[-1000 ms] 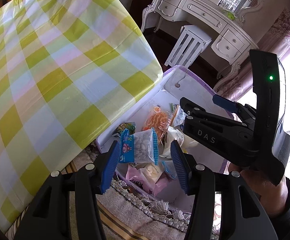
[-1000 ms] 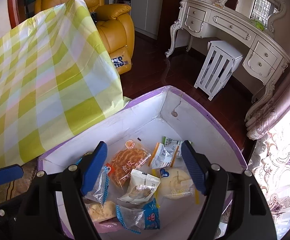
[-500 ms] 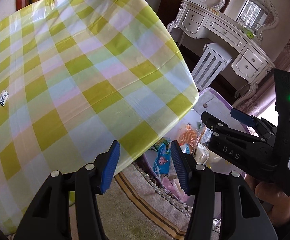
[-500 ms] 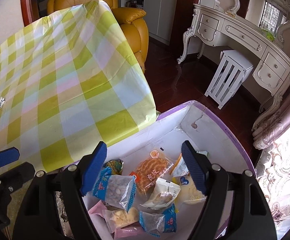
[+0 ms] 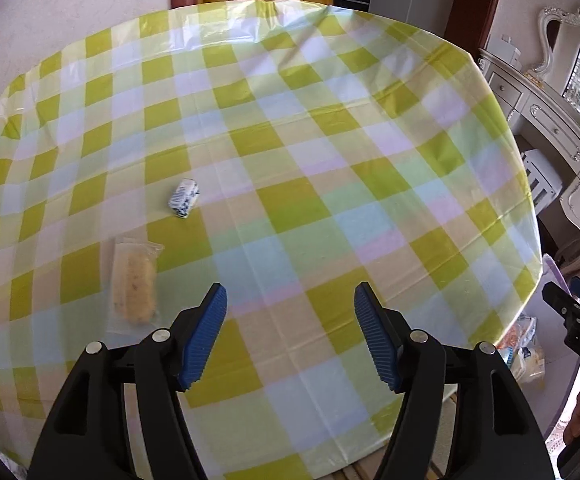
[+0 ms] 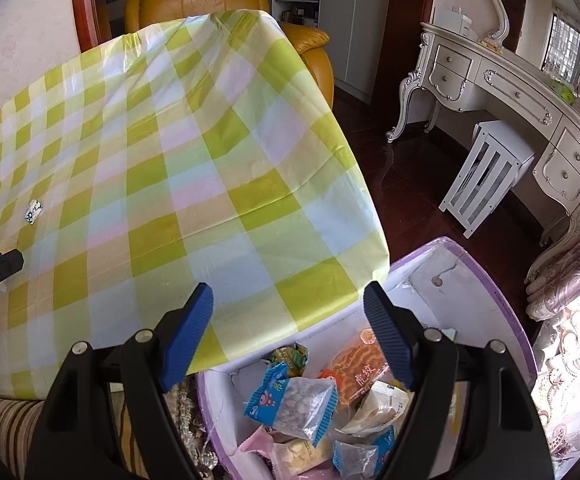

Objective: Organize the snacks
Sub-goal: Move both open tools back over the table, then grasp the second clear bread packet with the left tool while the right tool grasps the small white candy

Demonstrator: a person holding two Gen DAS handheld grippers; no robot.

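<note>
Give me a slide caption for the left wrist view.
Empty left gripper, jaws opening, above checked tablecloth near a wrapped cake bar and small candy.

L wrist cam looks steeply down over worktop [image 5: 290,160]. R cam sits by its corner, above box [image 6: 490,280]. Both share the checked cloth.

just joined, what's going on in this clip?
A person is sorting snacks with two handheld grippers. The left gripper hangs over the checked tablecloth, jaws opening with nothing between them; a clear-wrapped yellow cake bar and a small blue-and-white packet lie ahead to its left. The right gripper is open and empty above the purple-rimmed box of bagged snacks beside the table. Neither holds anything.
</note>
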